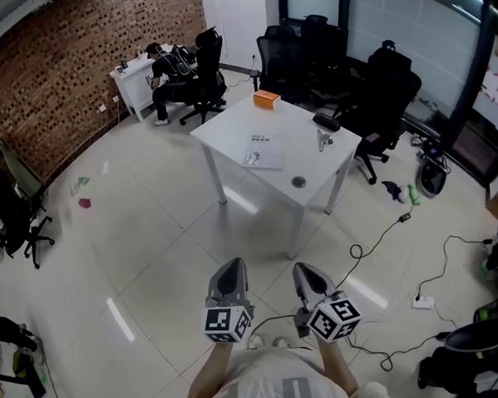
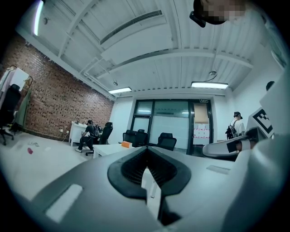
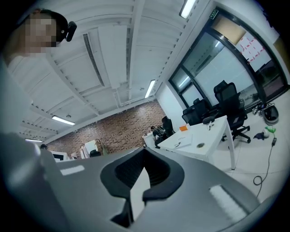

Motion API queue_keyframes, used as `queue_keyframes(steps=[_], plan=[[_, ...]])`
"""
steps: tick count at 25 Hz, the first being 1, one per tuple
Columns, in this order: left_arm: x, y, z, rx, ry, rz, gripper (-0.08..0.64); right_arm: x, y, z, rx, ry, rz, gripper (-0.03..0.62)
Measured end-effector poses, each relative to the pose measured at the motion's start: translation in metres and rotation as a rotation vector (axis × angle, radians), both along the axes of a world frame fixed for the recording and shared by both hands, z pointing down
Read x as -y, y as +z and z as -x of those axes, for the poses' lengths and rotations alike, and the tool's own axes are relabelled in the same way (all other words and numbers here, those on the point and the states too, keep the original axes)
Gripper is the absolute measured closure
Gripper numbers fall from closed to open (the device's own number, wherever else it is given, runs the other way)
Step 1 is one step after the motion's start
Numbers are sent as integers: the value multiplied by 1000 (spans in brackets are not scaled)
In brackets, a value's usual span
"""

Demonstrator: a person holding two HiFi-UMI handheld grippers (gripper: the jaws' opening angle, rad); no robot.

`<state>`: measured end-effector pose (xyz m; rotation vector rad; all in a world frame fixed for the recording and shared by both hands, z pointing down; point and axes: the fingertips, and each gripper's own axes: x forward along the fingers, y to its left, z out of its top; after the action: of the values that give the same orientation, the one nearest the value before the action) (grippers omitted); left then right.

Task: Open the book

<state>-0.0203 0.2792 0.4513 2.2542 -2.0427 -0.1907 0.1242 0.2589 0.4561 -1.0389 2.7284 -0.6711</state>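
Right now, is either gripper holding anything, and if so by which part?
Nothing is held. The left gripper and right gripper are shut and empty, over the floor, short of the table bearing the book.

Grey left gripper (image 1: 235, 265), grey right gripper (image 1: 305, 271), black-and-white marker cubes (image 1: 227, 323), pale shirt (image 1: 281, 389)

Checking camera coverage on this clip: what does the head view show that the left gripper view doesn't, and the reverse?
Head view only: the book lying flat, cables on the floor. Left gripper view only: ceiling lights, a standing person. Both: white table, orange box, seated person, the shut left claw.
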Motion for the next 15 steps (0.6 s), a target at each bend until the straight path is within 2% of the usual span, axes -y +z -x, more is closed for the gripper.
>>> queue_keyframes(steps=[10, 15], plan=[[19, 11, -9, -5, -18, 12, 545, 32, -3, -15, 4, 12, -13, 589], [19, 18, -10, -32, -53, 22, 545, 33, 8, -21, -4, -23, 10, 589]])
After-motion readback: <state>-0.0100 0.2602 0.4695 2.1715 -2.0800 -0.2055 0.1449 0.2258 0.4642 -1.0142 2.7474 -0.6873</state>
